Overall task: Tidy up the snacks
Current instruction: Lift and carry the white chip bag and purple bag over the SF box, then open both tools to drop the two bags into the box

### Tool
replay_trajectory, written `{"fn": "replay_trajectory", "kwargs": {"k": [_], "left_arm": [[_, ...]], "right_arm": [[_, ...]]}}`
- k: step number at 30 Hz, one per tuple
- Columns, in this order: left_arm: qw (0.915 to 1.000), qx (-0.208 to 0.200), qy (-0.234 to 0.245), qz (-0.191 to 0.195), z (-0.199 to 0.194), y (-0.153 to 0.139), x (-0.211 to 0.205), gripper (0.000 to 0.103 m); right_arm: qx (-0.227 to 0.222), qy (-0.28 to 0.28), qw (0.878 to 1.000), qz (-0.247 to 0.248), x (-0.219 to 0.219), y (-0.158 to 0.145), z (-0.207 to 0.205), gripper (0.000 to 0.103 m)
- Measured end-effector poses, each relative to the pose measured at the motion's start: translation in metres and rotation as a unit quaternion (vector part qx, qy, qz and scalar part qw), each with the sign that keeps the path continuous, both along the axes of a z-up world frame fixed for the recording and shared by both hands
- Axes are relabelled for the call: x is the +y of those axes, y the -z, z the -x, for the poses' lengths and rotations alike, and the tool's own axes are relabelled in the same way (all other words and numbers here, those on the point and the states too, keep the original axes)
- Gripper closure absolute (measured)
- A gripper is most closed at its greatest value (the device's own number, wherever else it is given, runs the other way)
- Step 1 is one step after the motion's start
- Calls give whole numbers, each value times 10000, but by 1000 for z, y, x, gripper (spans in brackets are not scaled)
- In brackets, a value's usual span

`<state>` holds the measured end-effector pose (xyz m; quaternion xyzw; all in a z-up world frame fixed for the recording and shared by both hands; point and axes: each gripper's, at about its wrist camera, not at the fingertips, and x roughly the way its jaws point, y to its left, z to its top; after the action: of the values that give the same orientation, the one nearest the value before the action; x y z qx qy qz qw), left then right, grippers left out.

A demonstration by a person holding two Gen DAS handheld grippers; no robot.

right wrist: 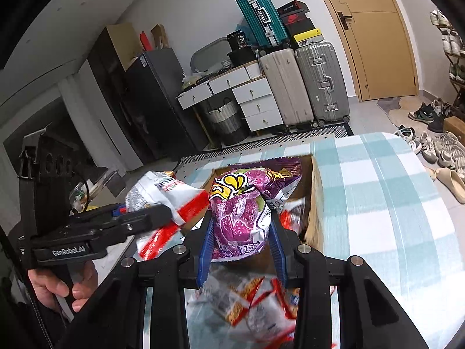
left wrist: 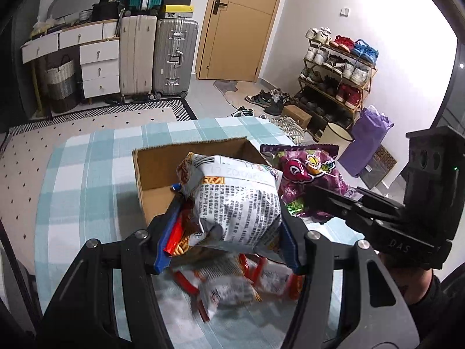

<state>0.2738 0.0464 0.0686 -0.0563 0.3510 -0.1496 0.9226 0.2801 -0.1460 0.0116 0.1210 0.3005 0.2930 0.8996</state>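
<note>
Snack bags are in three places: one in each gripper, some loose on the table, and some inside the cardboard box [left wrist: 151, 174]. Left gripper [left wrist: 229, 226] is clamped on a white and red snack bag [left wrist: 235, 203], its blue fingers [left wrist: 167, 238] pressing the crumpled sides, and the bag is held above the near edge of the box. Right gripper [right wrist: 242, 241] is clamped on a purple snack bag [right wrist: 238, 212], held over the box opening; this bag appears just right of the white one in the left wrist view. Box stands open on a table covered with a blue and white checked cloth [left wrist: 87, 180]; more packets show inside it in the right wrist view, partly hidden by the purple bag. Loose red and white packets [left wrist: 232, 282] lie on the cloth below both grippers, blurred. The two held bags sit side by side and crowd the box opening between them. Around the table: suitcases [left wrist: 174, 55], a white drawer unit [left wrist: 98, 67], a wooden door [left wrist: 241, 23], a shoe rack [left wrist: 337, 69], a purple bag [left wrist: 366, 142] and a bin [left wrist: 337, 136] on the floor.
</note>
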Motion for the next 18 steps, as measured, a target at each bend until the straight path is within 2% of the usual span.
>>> {"fn": "replay_trajectory", "kwargs": {"k": [8, 18], "left_arm": [[9998, 108, -66, -127, -59, 3, -3, 46], [9991, 142, -99, -394, -106, 22, -8, 46]], "right_arm": [[111, -4, 9998, 186, 8, 1, -37, 68], [245, 4, 9991, 337, 16, 10, -80, 68]]}}
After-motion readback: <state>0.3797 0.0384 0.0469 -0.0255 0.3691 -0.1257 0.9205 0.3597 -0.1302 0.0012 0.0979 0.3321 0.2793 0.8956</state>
